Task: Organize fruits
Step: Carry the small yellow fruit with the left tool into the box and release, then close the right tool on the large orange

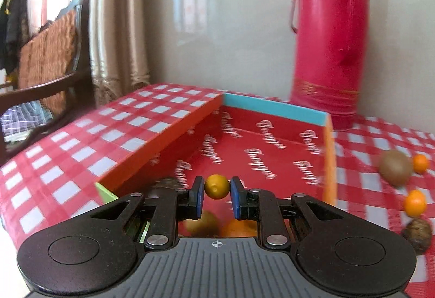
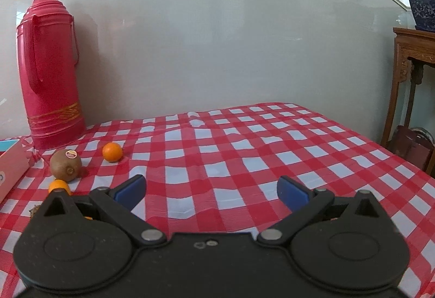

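Left gripper (image 1: 217, 193) is pinching a small yellow-orange fruit (image 1: 216, 186) right above the red box (image 1: 274, 107), so the drop is straight down. Right gripper (image 2: 211, 191) is spread wide, empty, with the kiwi (image 2: 65, 164) off to its left

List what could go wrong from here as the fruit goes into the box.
1. The left gripper pinches the small yellow-orange fruit only at its fingers' tips; being round, it could slip out.
2. Fruit already lies in the red box under the gripper; a dropped piece could strike it and roll.
3. The kiwi and orange lie loose on the tablecloth and could roll if nudged.
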A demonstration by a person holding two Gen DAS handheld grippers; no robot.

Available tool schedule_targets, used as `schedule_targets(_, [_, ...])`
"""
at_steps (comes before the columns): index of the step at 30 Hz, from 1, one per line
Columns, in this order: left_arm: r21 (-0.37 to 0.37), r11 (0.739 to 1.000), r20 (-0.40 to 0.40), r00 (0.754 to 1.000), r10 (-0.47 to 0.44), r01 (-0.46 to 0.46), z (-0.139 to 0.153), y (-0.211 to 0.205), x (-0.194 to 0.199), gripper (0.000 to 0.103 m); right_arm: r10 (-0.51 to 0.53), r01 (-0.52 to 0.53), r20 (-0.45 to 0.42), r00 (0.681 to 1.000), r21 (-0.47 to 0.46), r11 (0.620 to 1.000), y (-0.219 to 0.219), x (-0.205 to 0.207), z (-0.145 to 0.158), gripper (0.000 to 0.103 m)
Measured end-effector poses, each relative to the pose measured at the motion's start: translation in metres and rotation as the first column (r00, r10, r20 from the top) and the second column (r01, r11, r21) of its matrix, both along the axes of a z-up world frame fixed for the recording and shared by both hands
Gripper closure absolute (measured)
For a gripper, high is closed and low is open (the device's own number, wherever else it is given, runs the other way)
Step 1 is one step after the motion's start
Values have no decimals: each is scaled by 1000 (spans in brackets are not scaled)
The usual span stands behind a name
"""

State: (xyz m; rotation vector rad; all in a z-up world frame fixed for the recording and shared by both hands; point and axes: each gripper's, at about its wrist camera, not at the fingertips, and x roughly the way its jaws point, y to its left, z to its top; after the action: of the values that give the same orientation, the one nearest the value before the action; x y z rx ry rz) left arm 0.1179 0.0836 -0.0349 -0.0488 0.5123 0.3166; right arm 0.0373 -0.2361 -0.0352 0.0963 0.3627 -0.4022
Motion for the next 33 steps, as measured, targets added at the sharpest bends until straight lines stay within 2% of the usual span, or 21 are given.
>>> schedule_targets(9, [-8,1000,11,1000,-7,7,3,1,-7,81,78,-78,12,997,25,997,11,4,1,6])
schedule_targets(11, [-6,1000,20,1000,-22,22,4,1,-11,74,102,-102,14,995,20,995,16,5,2,6])
schedule_targets(12, [-3,1000,28,999,-27,27,6,0,-14,57,115,-115,15,993,19,993,18,6,2,6])
schedule_targets(13, [9,1000,41,999,-25,24,7,0,-19,26,125,-125,15,992,20,992,20,7,2,6])
schedule_targets(15, [47,999,84,996,12,-16,13,-2,-30,0,153,-154,14,988,29,988,24,8,2,7])
schedule_targets(17, [66,998,132,991,12,-21,20,-1,-44,0,183,-183,12,983,45,982,27,10,2,10])
schedule_targets(19, [69,997,134,991,11,-20,22,3,-52,0,213,-213,10,977,68,975,30,12,2,21])
schedule_targets(21, [66,998,120,993,11,-19,22,8,-60,0,234,-233,-4,972,86,969,33,16,2,26])
schedule_targets(28, [36,998,102,994,39,-43,22,29,-83,0,266,-255,-70,961,141,957,43,28,-5,26])
schedule_targets(33, [47,996,90,994,65,-69,17,39,-87,0,281,-258,-96,955,200,945,48,35,-9,37])
